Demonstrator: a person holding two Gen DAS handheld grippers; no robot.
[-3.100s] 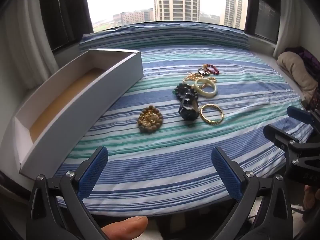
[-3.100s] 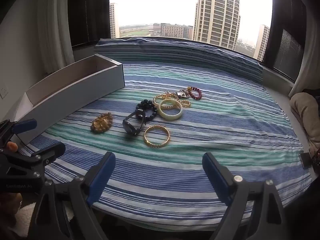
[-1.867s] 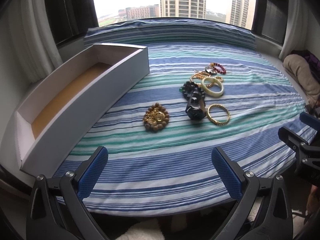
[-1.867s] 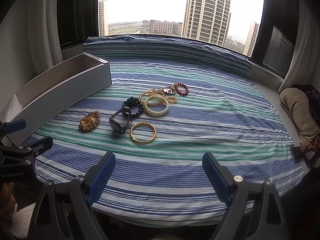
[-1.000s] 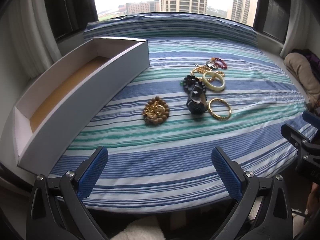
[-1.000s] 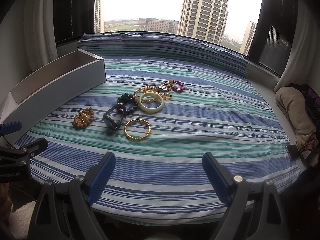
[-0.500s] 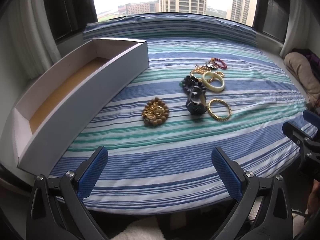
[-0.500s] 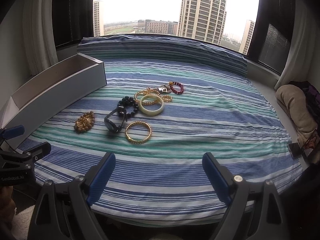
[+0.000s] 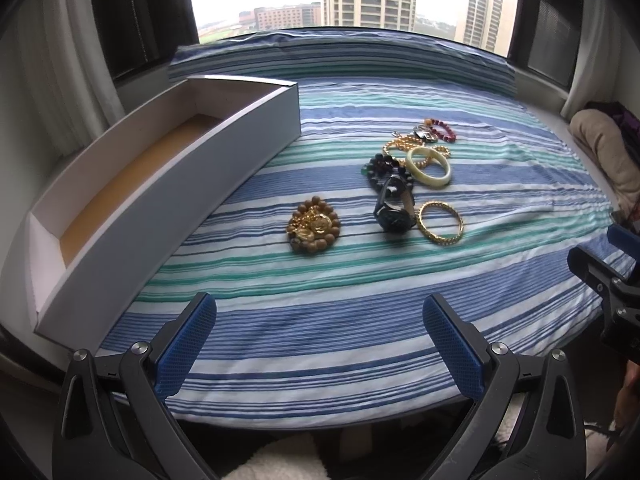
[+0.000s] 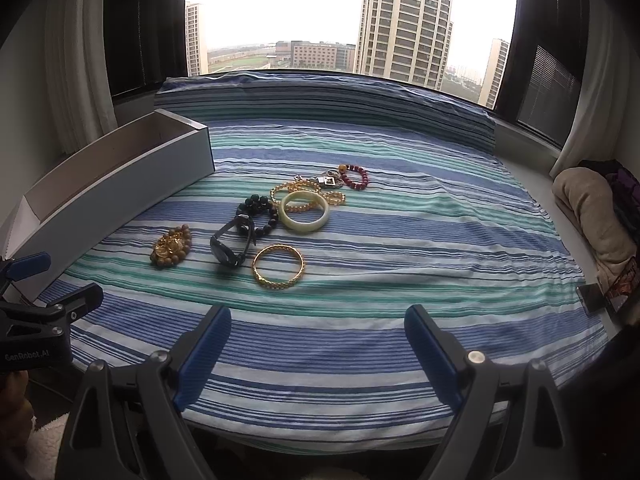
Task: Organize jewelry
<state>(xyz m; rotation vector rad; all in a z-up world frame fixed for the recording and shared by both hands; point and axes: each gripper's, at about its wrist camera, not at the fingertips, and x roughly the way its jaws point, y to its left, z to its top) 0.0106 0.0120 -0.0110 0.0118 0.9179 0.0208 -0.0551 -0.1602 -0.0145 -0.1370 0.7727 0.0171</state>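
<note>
Nearest the cameras, the left claw (image 9: 320, 340) and the right claw (image 10: 318, 352) both hover over the near edge of the striped bedspread (image 10: 400, 264), each with its blue-padded fingers spread wide and nothing between them. Just beyond, on the cloth, lies a wooden bead bracelet with gold charms (image 9: 314, 225), set a little apart to the left of the rest. Beside it to the right a dark wristwatch (image 9: 393, 208) stands on its edge, and a gold bangle (image 9: 440, 222) lies flat just beside the watch. Behind the watch, touching it, is a dark bead bracelet (image 10: 258, 212), then a pale cream bangle (image 10: 304, 210) resting partly on a gold chain bracelet (image 10: 296, 190). Farthest of the cluster are a small silver piece (image 10: 326, 179) and a red bead bracelet (image 10: 355, 177). To the left a long white box (image 9: 160, 184), open on top with a brown floor, runs away along the bed's edge, well apart from the jewelry. A folded beige cloth (image 10: 592, 208) lies at the far right
</note>
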